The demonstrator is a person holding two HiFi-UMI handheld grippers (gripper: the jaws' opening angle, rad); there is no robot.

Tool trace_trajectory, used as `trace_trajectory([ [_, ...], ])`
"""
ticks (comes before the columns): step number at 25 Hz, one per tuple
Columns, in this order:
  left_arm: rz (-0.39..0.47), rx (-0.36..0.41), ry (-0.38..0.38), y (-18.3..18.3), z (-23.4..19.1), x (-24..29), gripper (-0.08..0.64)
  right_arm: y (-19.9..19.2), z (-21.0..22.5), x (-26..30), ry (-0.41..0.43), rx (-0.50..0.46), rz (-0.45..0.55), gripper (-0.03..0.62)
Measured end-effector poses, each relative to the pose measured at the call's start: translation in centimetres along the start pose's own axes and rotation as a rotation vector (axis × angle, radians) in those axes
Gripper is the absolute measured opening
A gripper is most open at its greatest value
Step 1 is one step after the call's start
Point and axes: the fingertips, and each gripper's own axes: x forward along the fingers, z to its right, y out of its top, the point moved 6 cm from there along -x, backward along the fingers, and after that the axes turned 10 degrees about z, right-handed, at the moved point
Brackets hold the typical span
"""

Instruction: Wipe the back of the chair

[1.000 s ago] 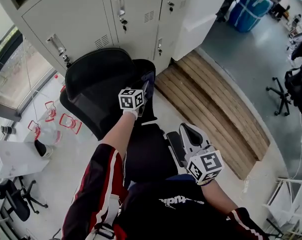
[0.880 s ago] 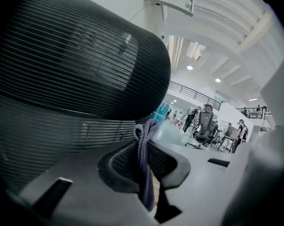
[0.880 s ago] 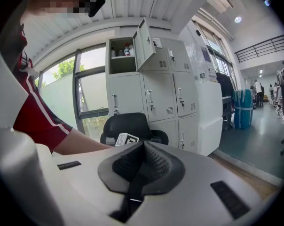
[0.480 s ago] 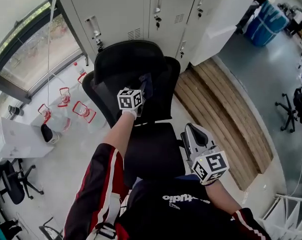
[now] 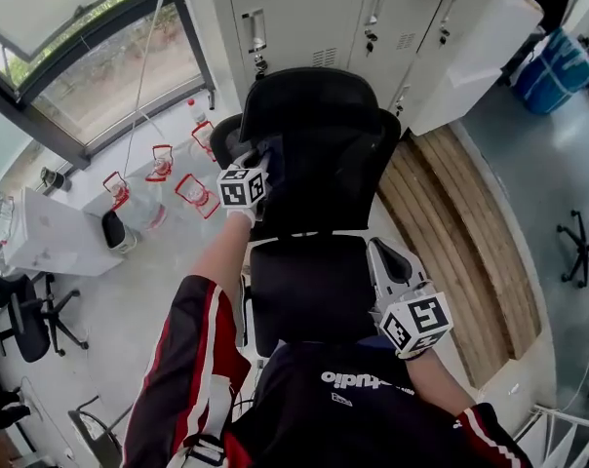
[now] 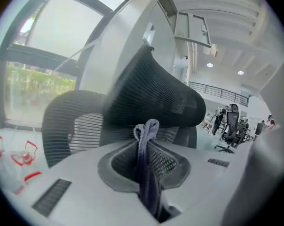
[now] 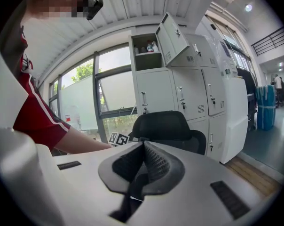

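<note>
Backdrop: grey lockers (image 5: pixel 304 18).
Left tool (image 5: pixel 267 152): clamped on dark cloth (image 6: pixel 146 168) at black chair back (image 5: pixel 324 135).
Right tool (image 5: pixel 380 253): closed, empty.

You are over a pale grey floor (image 5: pixel 129 300). The black office chair (image 5: pixel 319 130) stands on it in front of you, close to the grey lockers (image 5: pixel 304 8). Clear jugs (image 5: pixel 141 206) with red bits sit left of the chair, by the window. Wooden boards (image 5: pixel 470 222) lie on its right.
</note>
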Motion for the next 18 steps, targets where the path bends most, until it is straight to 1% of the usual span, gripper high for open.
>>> trace_trajectory([
  [3,0.01,0.006,0.061,0.3,-3.2,-2.6,0.057,-0.2,-1.6,0.7,0.029,-0.005,-0.005,0.014],
  [7,0.022,0.024,0.116,0.9,-6.6,-5.6,0.057,-0.8,-3.3,1.4,0.064,-0.013,-0.019,0.014],
  [10,0.031,0.017,0.162,1.0,-8.6,-7.6,0.057,-1.3,-4.3,1.7,0.084,-0.016,-0.034,0.014],
  [14,0.046,0.008,0.206,1.3,-10.1,-9.6,0.057,-1.4,-5.1,1.9,0.104,-0.02,-0.047,0.014],
  [18,0.037,0.024,0.231,1.6,-10.8,-11.9,0.057,-1.0,-5.6,1.8,0.123,-0.029,-0.043,0.014],
])
